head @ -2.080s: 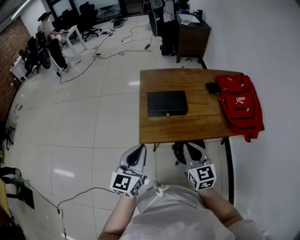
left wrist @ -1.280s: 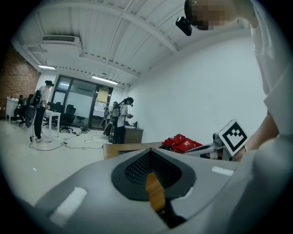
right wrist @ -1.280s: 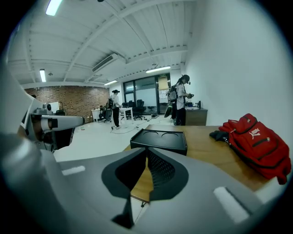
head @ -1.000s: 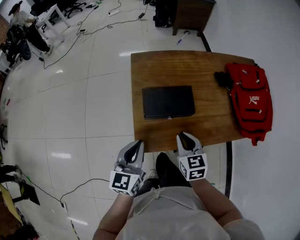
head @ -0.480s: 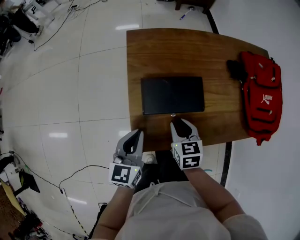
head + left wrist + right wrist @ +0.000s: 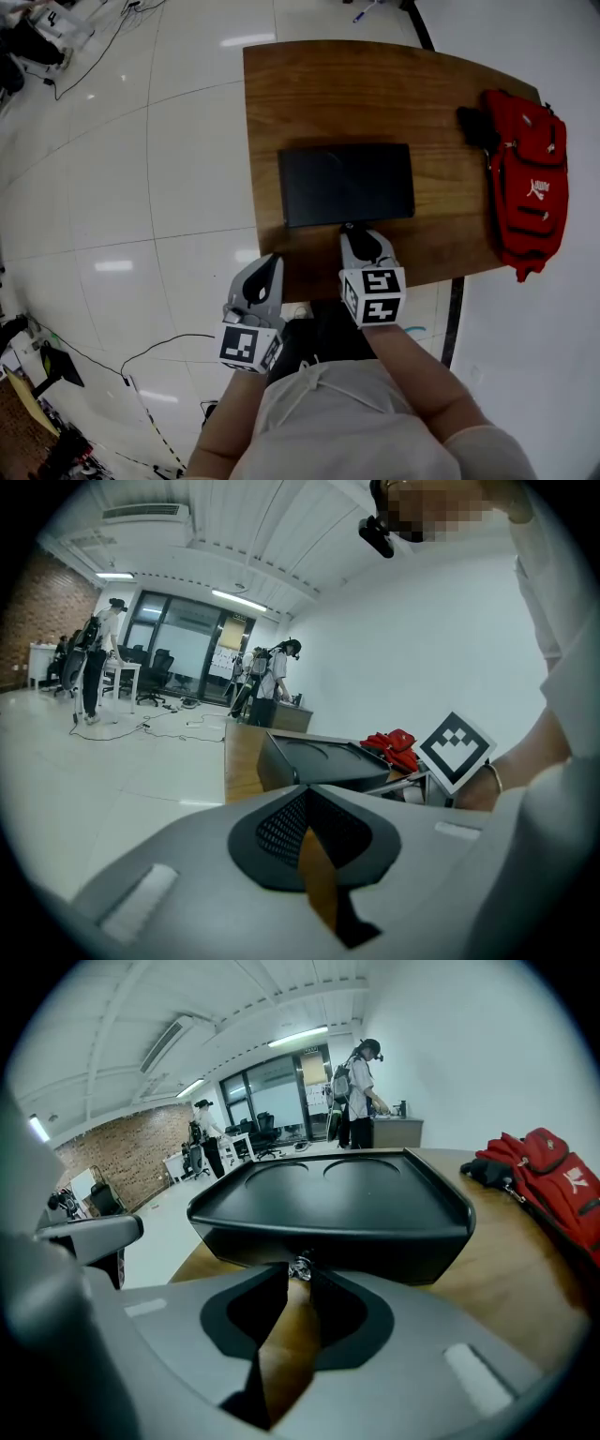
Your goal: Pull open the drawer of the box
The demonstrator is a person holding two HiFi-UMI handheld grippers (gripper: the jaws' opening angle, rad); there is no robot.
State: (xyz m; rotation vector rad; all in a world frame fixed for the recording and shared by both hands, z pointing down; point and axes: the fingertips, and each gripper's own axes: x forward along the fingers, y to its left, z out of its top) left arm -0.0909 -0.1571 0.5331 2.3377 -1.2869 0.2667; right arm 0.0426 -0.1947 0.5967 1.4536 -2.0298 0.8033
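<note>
Not much readable around here, honestly. The red backpack [image 6: 525, 141] is showing a white logo [image 6: 537, 187] on its front, but it's coming out too small and smeary for me to spell out any brand or letters. In the right gripper view it's just looking like a white squiggle on the red fabric. The left-hand marker cube [image 6: 246, 345] and the right-hand marker cube [image 6: 373, 296] are showing chunky black-and-white square patterns, not actual letters or numbers.
</note>
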